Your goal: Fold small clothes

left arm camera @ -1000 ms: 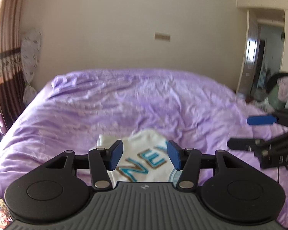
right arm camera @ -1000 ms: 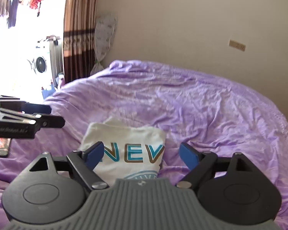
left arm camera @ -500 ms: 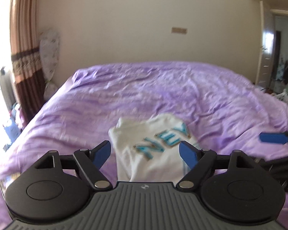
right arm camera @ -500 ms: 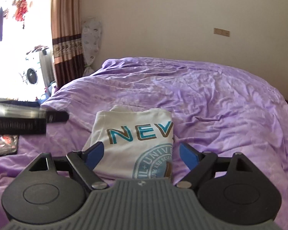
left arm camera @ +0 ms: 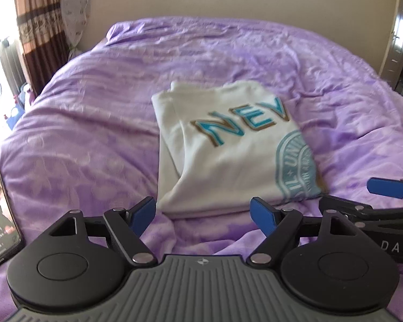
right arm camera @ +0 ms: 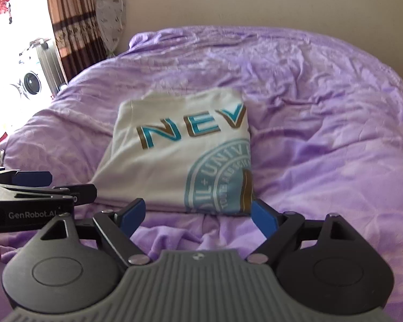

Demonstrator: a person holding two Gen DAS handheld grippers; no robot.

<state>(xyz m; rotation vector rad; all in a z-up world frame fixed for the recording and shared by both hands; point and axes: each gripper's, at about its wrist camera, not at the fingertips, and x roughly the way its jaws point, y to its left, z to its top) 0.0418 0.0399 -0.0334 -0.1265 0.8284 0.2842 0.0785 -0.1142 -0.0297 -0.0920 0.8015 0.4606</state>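
The left gripper [left arm camera: 202,213] has a grey body [left arm camera: 201,289] with straight ridges running along it and a tiny round mark at the front edge. On each side sits a big black round disc [left arm camera: 63,267] with a smaller circle pressed into it. Black bars with shiny silver screws [left arm camera: 141,257] lead out to two blue pads [left arm camera: 263,214]. Each black arm has a three-cornered hole.

The right gripper [right arm camera: 198,214] looks just the same: grey ridges, black discs, silver screws, blue pads [right arm camera: 264,218]. White letters on the side of the left one read "GenRobot.AI" [right arm camera: 32,215]. The right one shows "DAS" [left arm camera: 397,248], probably part of a longer word.
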